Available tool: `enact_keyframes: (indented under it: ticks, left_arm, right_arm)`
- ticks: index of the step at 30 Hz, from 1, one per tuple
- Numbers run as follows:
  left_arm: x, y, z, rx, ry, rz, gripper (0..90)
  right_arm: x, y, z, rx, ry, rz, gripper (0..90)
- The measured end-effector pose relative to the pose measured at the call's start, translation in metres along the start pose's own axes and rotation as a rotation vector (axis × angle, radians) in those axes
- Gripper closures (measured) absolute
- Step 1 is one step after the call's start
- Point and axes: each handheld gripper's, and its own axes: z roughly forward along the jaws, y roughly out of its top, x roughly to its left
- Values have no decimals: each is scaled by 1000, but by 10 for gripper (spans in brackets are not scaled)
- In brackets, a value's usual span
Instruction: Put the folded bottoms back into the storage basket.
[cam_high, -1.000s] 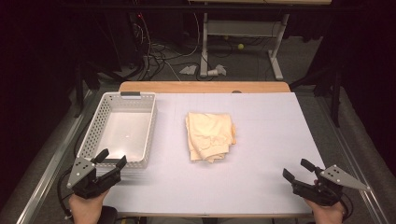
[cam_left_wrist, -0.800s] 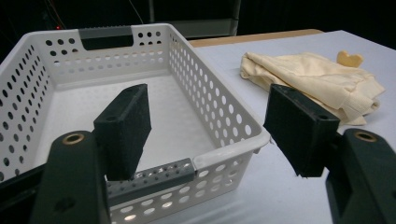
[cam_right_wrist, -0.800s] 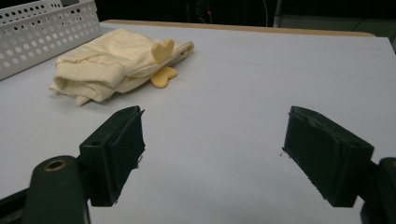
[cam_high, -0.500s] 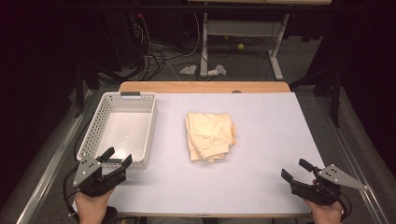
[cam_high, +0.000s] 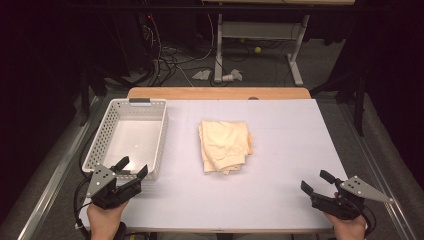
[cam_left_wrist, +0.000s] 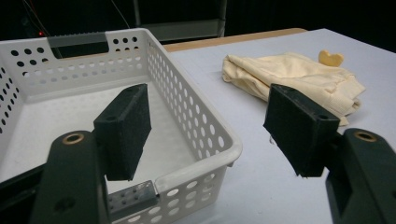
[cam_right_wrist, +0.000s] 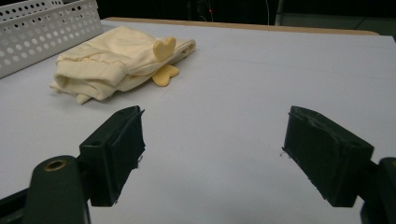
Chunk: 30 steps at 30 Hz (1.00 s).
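We see a folded cream garment (cam_high: 225, 145) lying at the middle of the white bench (cam_high: 280, 130), with nothing touching it. A white perforated basket (cam_high: 102, 137) stands at its nine o'clock, a little apart. Our left tool (cam_high: 132, 167) hovers at the basket's near right corner, about seven o'clock from the garment, jaws spread and holding nothing. Our right tool (cam_high: 315, 182) sits near the bench's front edge at four o'clock, well apart from the garment, jaws likewise released.
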Motion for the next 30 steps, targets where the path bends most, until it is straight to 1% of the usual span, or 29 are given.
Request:
enact_keyframes:
  ticks: [4, 12, 24, 30]
  left_arm:
    - [-1, 1, 3, 8, -7, 3, 303]
    - [-9, 3, 10, 7, -33, 18, 306]
    - [-15, 7, 20, 15, -58, 36, 306]
    - [-15, 8, 24, 24, -64, 40, 306]
  right_arm:
    - [0, 0, 1, 1, 1, 1, 207]
    - [0, 0, 0, 0, 1, 1, 207]
    - [0, 0, 1, 0, 2, 2, 208]
    - [0, 0, 0, 0, 3, 0, 209]
